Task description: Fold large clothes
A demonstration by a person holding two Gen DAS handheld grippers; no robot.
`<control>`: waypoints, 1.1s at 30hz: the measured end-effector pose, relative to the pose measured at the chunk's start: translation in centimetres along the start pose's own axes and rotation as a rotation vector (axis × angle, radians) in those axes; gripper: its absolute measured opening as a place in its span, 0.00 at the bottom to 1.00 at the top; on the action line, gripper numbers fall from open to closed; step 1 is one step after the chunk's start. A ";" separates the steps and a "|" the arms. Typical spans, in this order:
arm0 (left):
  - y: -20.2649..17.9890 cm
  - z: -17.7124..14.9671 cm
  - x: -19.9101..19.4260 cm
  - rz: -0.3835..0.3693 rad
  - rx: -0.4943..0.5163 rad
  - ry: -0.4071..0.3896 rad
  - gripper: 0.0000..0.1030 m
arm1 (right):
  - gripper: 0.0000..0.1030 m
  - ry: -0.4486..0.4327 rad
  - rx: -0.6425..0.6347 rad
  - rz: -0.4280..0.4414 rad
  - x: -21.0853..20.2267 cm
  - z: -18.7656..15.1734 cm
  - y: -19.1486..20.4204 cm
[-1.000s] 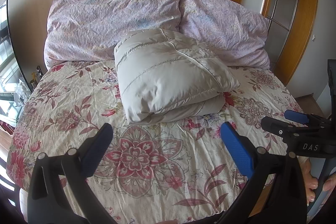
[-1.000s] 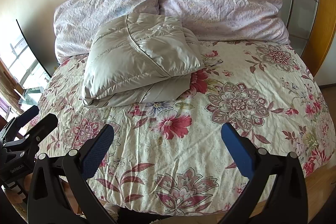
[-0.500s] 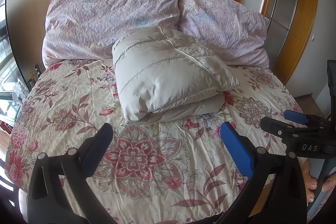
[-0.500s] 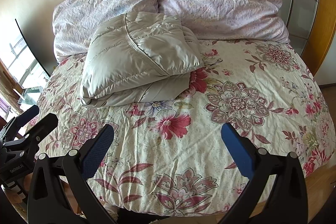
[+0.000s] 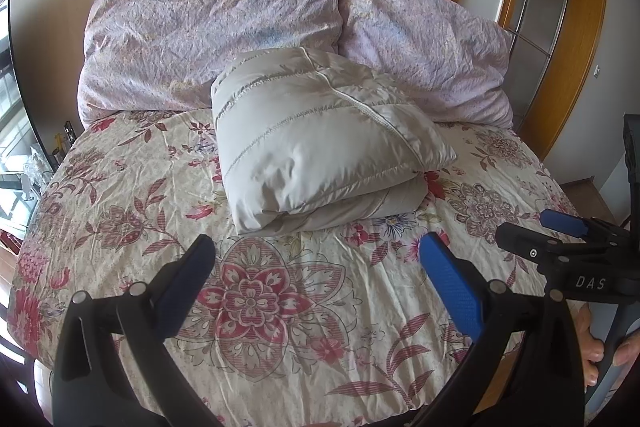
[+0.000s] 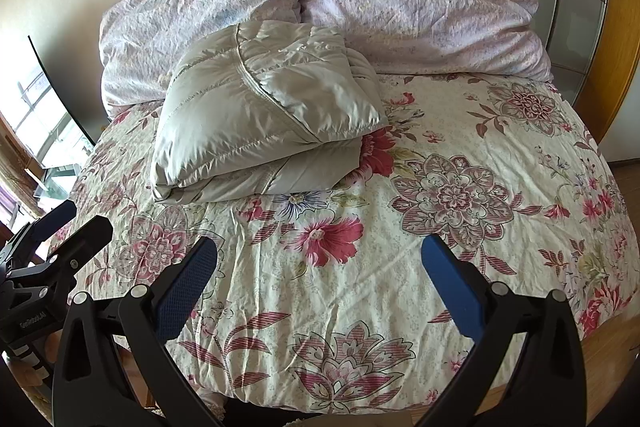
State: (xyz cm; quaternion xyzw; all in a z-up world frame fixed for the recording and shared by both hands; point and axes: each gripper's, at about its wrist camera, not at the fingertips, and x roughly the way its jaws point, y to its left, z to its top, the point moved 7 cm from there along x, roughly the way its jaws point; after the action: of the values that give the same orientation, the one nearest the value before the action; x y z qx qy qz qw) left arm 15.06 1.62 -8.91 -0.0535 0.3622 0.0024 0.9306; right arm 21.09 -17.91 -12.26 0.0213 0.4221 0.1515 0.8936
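One folded grey puffer jacket lies on the bed, touching two lilac pillows. Left hand-held gripper and right hand-held gripper both hover empty, fingers spread apart

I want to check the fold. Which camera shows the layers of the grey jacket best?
The right wrist view: the folded jacket shows its stacked edges and an open side there. The left wrist view shows the jacket mostly from above, with the lower layers partly hidden.
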 end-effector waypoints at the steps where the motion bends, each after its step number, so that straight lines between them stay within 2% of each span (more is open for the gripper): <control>1: 0.0 0.0 0.1 0.001 0.000 0.001 0.98 | 0.99 -0.001 0.000 0.000 0.0 0.0 0.0; 33: 0.3 0.1 0.0 0.018 -0.009 -0.005 0.98 | 0.99 0.005 -0.006 0.004 0.4 -0.1 0.3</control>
State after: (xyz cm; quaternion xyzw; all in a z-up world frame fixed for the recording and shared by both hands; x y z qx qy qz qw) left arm 15.09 1.96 -8.85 -0.0544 0.3602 0.0123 0.9312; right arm 21.20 -17.52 -12.60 0.0193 0.4240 0.1546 0.8921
